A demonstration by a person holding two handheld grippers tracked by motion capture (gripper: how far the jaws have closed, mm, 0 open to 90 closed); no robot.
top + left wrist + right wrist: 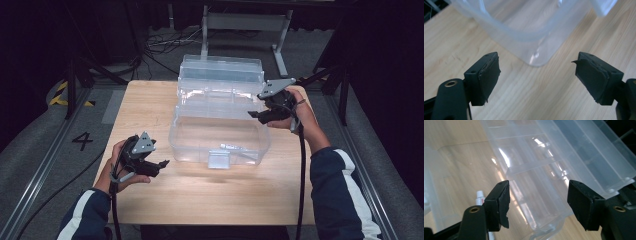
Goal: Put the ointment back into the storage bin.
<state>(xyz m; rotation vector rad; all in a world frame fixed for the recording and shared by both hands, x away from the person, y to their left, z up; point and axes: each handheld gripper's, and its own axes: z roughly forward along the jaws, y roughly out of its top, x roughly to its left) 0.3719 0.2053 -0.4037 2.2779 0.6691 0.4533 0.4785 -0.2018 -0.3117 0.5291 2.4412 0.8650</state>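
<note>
A clear plastic box (220, 135) stands in the middle of the wooden table (210, 195), its lid (221, 69) swung back and a divided tray (215, 95) behind the main tub. A small white tube (232, 147) lies inside near the front wall, above the front latch (218, 159). My left gripper (163, 164) is open just left of the box's near-left corner (534, 50), with nothing between its pads. My right gripper (256, 116) is open at the box's right side, over the tray (544, 170), with nothing between its jaws. The white tube (479, 197) shows past its left finger.
The table's near half is bare wood in front of the box. Beyond the far edge stand a metal frame (245, 22) and loose cables (165, 42) on the floor. Rails run along both sides of the table, and a number 4 (82, 141) is marked on the floor.
</note>
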